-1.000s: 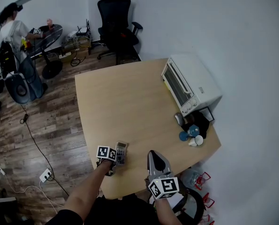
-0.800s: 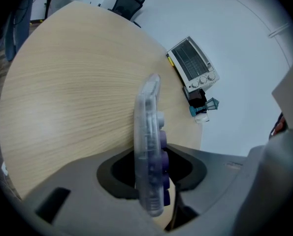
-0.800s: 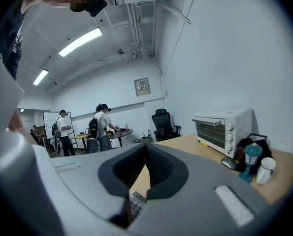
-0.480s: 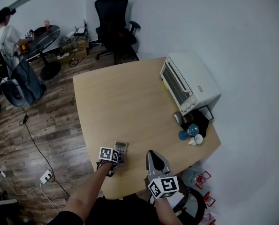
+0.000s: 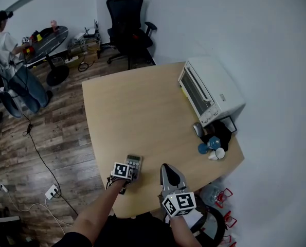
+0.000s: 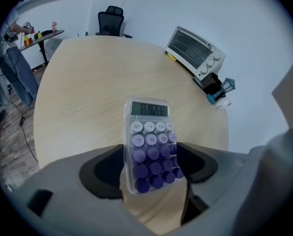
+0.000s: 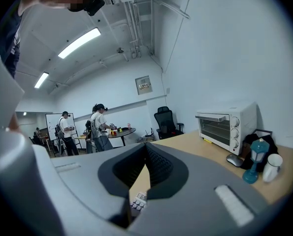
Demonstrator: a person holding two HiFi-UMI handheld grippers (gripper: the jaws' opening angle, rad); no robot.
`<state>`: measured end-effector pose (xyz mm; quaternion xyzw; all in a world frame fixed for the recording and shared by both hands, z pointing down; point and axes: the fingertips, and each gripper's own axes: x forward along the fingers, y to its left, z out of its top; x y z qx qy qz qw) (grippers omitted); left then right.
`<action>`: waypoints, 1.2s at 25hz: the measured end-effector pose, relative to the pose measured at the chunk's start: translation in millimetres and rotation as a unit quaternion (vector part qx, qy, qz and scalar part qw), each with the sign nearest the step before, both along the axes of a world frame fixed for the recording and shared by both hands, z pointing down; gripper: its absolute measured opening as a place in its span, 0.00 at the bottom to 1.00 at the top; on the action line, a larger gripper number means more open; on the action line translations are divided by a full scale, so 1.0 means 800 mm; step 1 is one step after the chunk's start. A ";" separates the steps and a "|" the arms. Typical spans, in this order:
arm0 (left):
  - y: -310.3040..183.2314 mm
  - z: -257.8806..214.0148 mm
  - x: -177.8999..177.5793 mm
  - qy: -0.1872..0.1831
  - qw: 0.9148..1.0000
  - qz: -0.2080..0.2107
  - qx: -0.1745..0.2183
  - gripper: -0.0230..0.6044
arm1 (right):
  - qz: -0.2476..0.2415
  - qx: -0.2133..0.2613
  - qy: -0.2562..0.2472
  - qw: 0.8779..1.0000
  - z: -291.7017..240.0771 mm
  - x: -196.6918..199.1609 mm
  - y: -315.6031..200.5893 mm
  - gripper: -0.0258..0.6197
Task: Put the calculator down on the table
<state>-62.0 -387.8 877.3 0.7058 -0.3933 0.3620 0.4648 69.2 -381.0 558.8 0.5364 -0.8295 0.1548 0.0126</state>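
The calculator (image 5: pixel 133 163), clear with purple keys and a lit display, lies face up on the wooden table (image 5: pixel 137 112) near its front edge. In the left gripper view the calculator (image 6: pixel 150 146) sits between the jaws of my left gripper (image 6: pixel 150 167), which are opening; narrow gaps show at both its sides. In the head view my left gripper (image 5: pixel 130 172) points steeply down at the calculator's near end. My right gripper (image 5: pixel 166 168) hovers to the right of it, pointing nearly level, with nothing held. Its fingertips meet in the right gripper view (image 7: pixel 146 149), and the calculator (image 7: pixel 138 202) shows below them.
A white toaster oven (image 5: pixel 210 90) stands at the table's right side. Near it are a mouse (image 5: pixel 197 129), a blue lantern-like object (image 5: pixel 208 145) and a white cup (image 5: pixel 217 153). A black office chair (image 5: pixel 129 24) stands beyond the table; a person (image 5: pixel 9 60) stands far left.
My left gripper has rolled and tilted over the calculator, and its marker cube has shifted slightly right. The calculator stays at the same spot. The right gripper has not moved.
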 end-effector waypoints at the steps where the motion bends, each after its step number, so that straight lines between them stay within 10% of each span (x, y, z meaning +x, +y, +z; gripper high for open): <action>1: 0.000 0.000 -0.001 0.000 1.000 0.000 0.000 0.58 | -0.001 0.000 0.001 1.000 0.000 -0.001 0.000 0.06; 11: -0.003 -0.017 0.002 -0.016 0.999 0.001 0.028 0.58 | -0.013 -0.006 0.026 1.000 0.010 -0.003 -0.001 0.06; 22: -0.014 -0.105 0.009 0.072 0.991 -0.040 0.105 0.73 | -0.015 -0.001 0.020 1.000 0.004 -0.007 -0.004 0.06; 30: -0.031 -0.231 0.000 0.099 0.959 -0.026 0.265 0.70 | -0.022 0.010 0.020 1.000 -0.008 -0.013 -0.005 0.06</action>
